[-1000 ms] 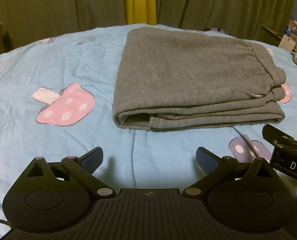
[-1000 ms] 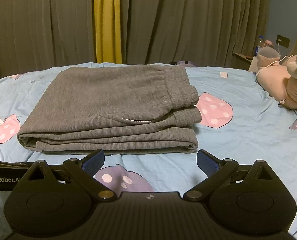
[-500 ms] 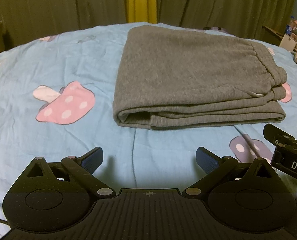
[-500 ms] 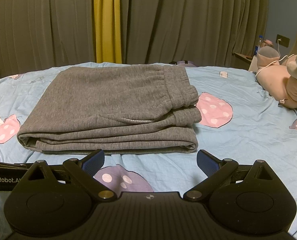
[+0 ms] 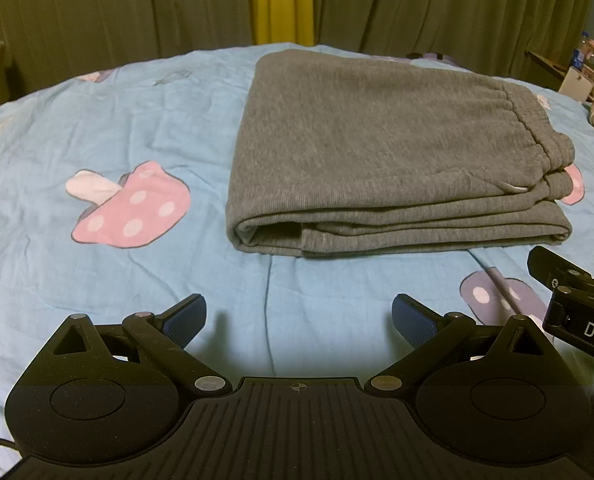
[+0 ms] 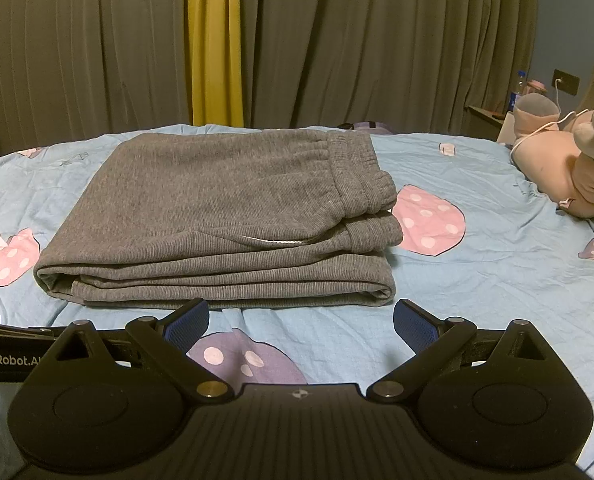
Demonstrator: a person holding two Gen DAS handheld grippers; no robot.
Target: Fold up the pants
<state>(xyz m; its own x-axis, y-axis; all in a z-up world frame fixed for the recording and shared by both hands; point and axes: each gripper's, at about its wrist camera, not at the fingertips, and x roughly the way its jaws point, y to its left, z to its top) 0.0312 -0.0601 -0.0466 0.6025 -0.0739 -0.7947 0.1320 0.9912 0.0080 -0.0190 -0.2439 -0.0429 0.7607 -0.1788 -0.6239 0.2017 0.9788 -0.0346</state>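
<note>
A pair of grey ribbed-knit sweatpants (image 5: 381,160) lies folded into a thick rectangular stack on a bed covered by a light blue sheet printed with pink and purple spotted mushrooms (image 5: 109,128). The elastic waistband (image 6: 357,172) sits on top at the right end of the stack, with a pocket opening edged in white showing just below it, and the layered fold edges face both cameras. The left gripper (image 5: 299,318) hovers over bare sheet in front of the stack, its two black fingers with blue pads (image 5: 185,318) spread wide and holding nothing; the pants are ahead of it and a little to its right, clearly apart from the fingertips. The right gripper (image 6: 301,322) is likewise spread wide and empty, low over the sheet, its left blue pad (image 6: 187,320) just short of the stack's near edge, with a purple mushroom print directly beneath. Each gripper shows at the edge of the other's view, side by side. A pink plush toy (image 6: 565,172) rests on the bed well to the right of the pants. Behind the bed hang dark olive curtains with one yellow panel (image 6: 215,44).
</note>
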